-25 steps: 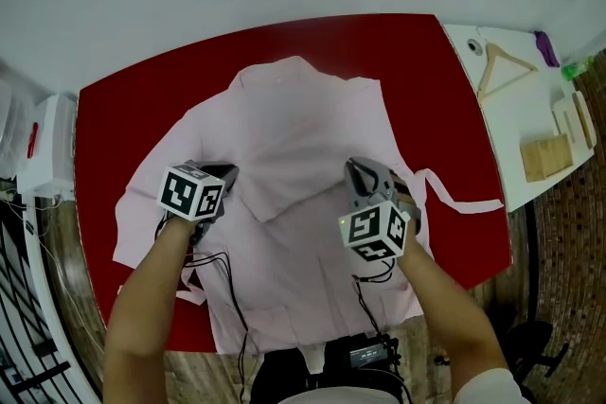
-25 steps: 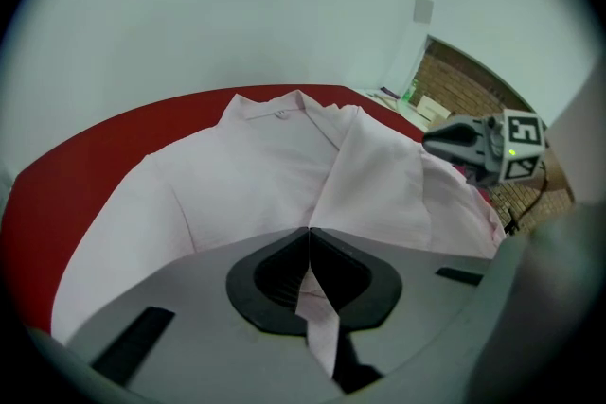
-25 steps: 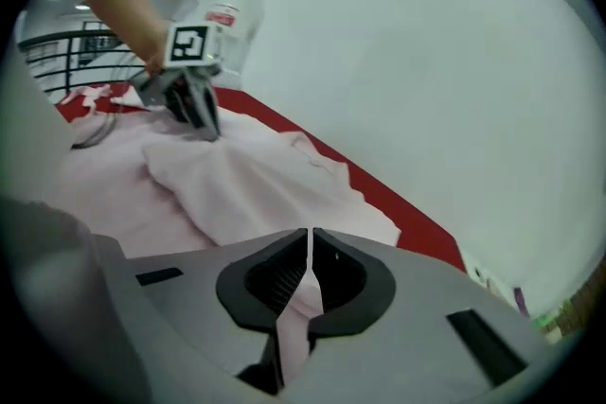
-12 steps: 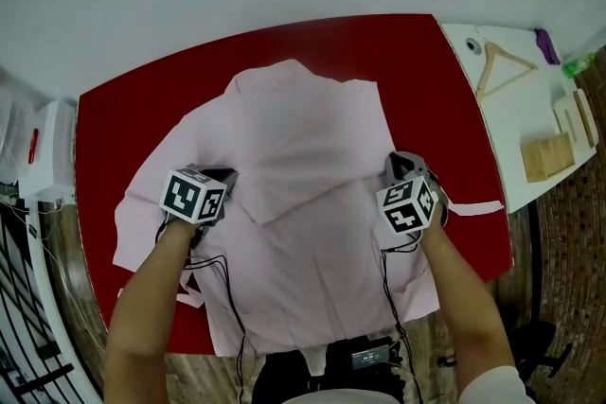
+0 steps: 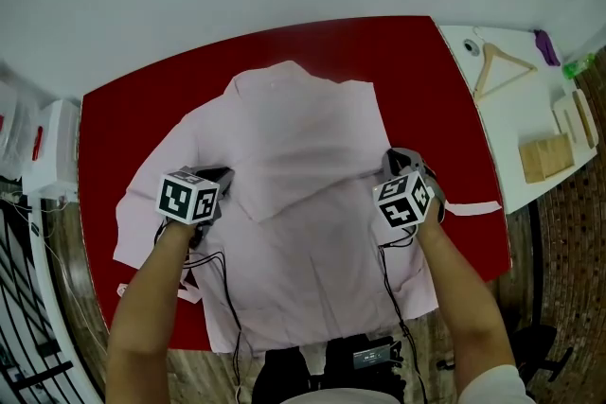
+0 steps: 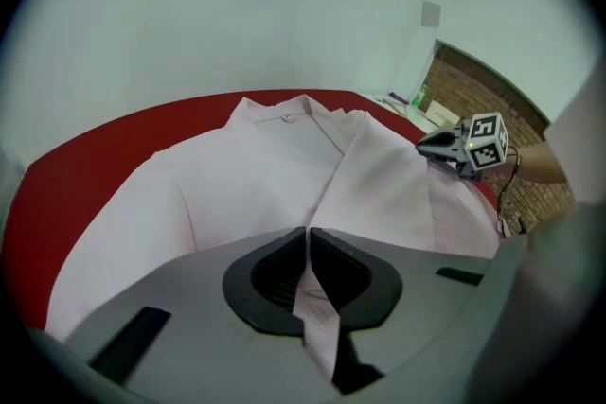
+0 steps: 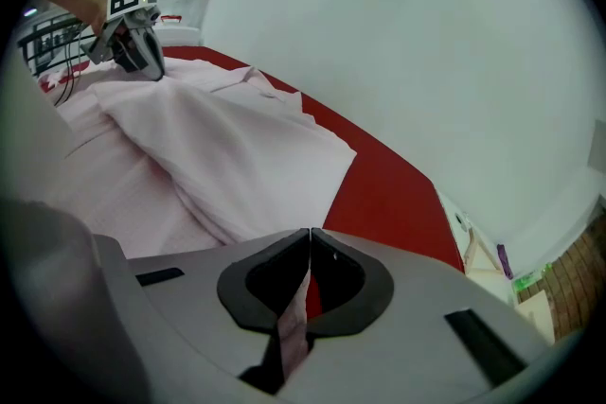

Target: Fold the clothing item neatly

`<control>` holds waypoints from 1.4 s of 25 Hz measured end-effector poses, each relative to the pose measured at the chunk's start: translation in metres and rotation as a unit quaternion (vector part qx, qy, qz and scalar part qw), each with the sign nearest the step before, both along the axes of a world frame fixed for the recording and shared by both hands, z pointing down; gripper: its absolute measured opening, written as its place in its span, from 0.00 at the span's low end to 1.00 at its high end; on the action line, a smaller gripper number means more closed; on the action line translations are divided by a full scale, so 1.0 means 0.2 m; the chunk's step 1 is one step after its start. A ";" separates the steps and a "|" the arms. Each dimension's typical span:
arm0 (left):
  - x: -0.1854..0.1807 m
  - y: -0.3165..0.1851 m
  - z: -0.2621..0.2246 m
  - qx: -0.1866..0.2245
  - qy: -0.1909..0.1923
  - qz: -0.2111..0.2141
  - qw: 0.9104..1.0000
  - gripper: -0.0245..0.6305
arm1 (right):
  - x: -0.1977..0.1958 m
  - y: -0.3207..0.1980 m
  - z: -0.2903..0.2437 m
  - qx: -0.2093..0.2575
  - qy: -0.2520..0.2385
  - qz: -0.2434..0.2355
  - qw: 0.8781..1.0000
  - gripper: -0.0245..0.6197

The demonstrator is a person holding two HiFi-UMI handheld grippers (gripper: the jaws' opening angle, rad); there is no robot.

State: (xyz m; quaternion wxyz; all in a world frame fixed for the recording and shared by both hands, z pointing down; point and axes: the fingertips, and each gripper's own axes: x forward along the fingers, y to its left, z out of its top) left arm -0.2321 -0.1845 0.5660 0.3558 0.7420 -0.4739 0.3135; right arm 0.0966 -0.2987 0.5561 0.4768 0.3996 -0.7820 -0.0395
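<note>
**Tools clamped on both sides of the shirt, fold under way**

Left tool (image 6: 308, 236): jaws closed together, with a tongue of pale pink cloth pinched between them. Right tool (image 7: 309, 234): jaws likewise closed, nipping a narrow edge of the same cloth.

Red surface (image 5: 118, 123): fills the middle of the head view and carries the whole garment.

Shirt (image 5: 303, 123): pale pink, lying flat at frame centre. Its far end points toward the top of the frame. Its near edge runs down to the bottom edge of the surface, where it passes out of clear sight. A slanting crease crosses the middle where one panel lies over the body. The left tool grips left of that crease. The right tool grips at the shirt's right border.

Sleeve (image 5: 142, 222): spread out at lower left, not yet folded in.

Collar (image 5: 273, 79): upper centre, flat and apparently undisturbed.

Loose strip (image 5: 472, 206): trails off to the right, just beyond the right tool.

Assessment: the step in hand appears to be carrying a side panel across. To do it well:
- Both grips should travel together at matched height, keeping the edge between them taut so the crease forms straight.
- The panel should be laid parallel to the shirt's centre line and settled flat before either tool lets go.
- The near edge may drag, so lift it only slightly.
- The spread sleeve and trailing strip will need tucking in afterwards.
</note>
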 end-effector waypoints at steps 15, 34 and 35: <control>-0.12 0.22 -0.24 0.045 0.025 -0.100 0.994 0.05 | -0.17 0.13 -0.27 0.050 -0.064 -0.073 0.994 0.06; -0.40 0.80 -0.46 0.121 0.149 -0.223 0.956 0.05 | -0.89 0.70 -0.39 0.034 -0.086 -0.198 0.976 0.07; -0.42 0.83 -0.46 0.122 0.150 -0.227 0.954 0.05 | -0.94 0.73 -0.40 0.033 -0.084 -0.205 0.974 0.07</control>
